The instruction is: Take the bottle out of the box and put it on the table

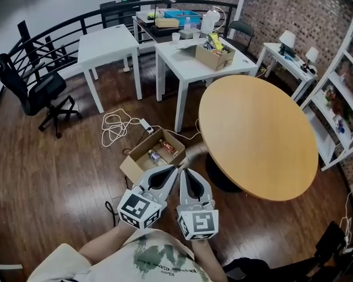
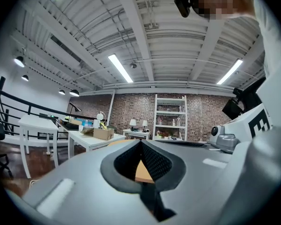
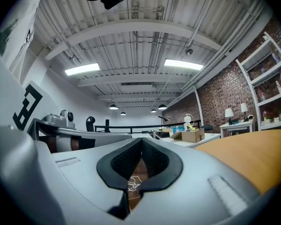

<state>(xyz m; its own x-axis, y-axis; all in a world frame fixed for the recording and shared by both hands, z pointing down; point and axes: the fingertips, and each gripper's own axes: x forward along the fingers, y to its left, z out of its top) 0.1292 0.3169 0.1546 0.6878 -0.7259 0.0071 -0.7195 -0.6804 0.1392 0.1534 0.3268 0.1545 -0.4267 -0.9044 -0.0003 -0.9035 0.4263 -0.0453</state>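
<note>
**Box on the floor, bottle not yet touched.** A person holds the left gripper (image 1: 166, 170) and the right gripper (image 1: 184, 173) side by side, level and close to the chest. Both point toward an open cardboard box (image 1: 133, 168) on the dark wooden floor.

Both pairs of fingers are clenched tip to tip, with nothing between them. Through the gap behind the meeting tips, the left gripper view shows only a sliver of tabletop. The right gripper view shows only a strip of floor there.

The bottle (image 1: 155, 156) lies inside the box, ahead of and below the left fingertips, beside an orange-red item. Neither gripper touches it or the box.

The round wooden table (image 1: 259, 134), the likely destination, stands ahead and to the right of the right fingers, and its top is bare.

By this evidence, no step of the task is done. Left to do are:
- opening one gripper's fingers
- reaching down into the box
- closing on the bottle
- lifting it clear of the flaps
- carrying it to the tabletop and releasing it
</note>
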